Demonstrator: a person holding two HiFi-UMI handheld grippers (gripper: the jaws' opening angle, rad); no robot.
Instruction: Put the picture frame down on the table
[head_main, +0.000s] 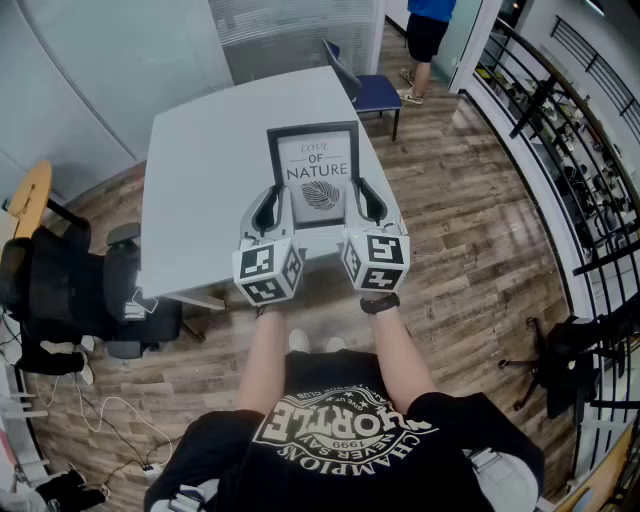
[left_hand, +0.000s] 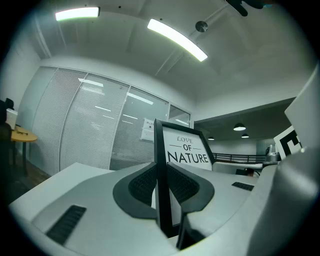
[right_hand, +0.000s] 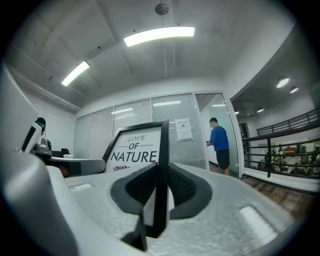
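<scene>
Clamping picture frame (head_main: 314, 175) sides w/ left gripper (head_main: 268, 209) & right gripper (head_main: 367, 201) jaws over table (head_main: 200, 180), chair (head_main: 372, 92) beyond

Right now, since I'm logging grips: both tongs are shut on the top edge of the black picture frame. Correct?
Not the top edge. The left tongs and right tongs are shut on the side edges of the black picture frame, as the head view shows.
</scene>
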